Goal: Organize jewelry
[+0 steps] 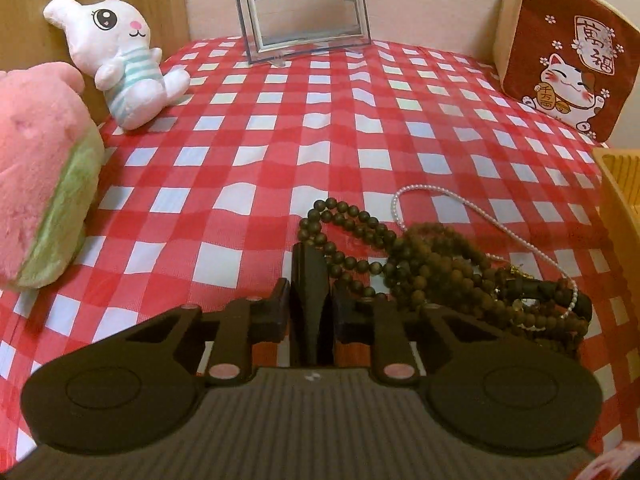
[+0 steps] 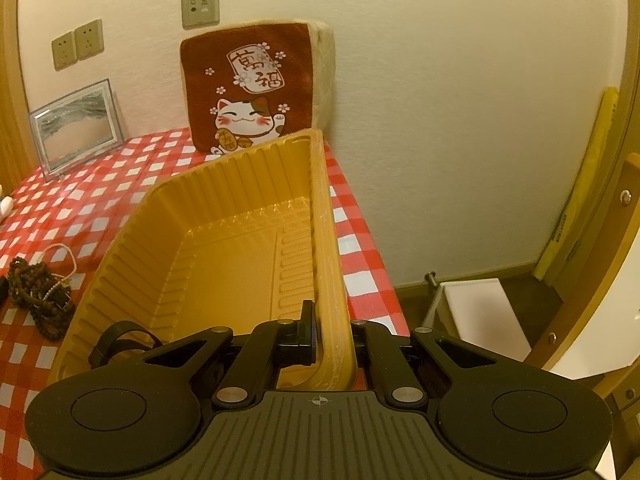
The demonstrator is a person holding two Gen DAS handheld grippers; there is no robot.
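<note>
Left gripper [image 1: 313,280]: fingers narrow, closed on a black tapered piece [image 1: 310,268] that stands upright between them; what this piece is cannot be told.
Dark bead strand [image 1: 352,232]: on the table just beyond and right of the left fingers, looped, touching the black piece's right side.
Brown bead pile [image 1: 460,280]: right of the left fingers, heaped over a black bar-shaped object [image 1: 552,292].
Pearl strand [image 1: 432,190]: beyond the brown pile, one end trailing over the black bar.
Right gripper [image 2: 324,336]: fingers clamped on the near right wall of the yellow tray [image 2: 240,248], one finger inside, the other outside.
Yellow tray: ribbed plastic, stretching forward from the right fingers; a black strap loop [image 2: 120,340] lies in its near left corner.
Table [image 1: 280,140]: red-and-white checked cloth.
Backdrop, far beyond the left fingers: white rabbit plush [image 1: 120,60], watermelon plush [image 1: 40,184] at left, clear picture frame [image 1: 300,8], lucky-cat cushion [image 1: 560,60] at right.
</note>
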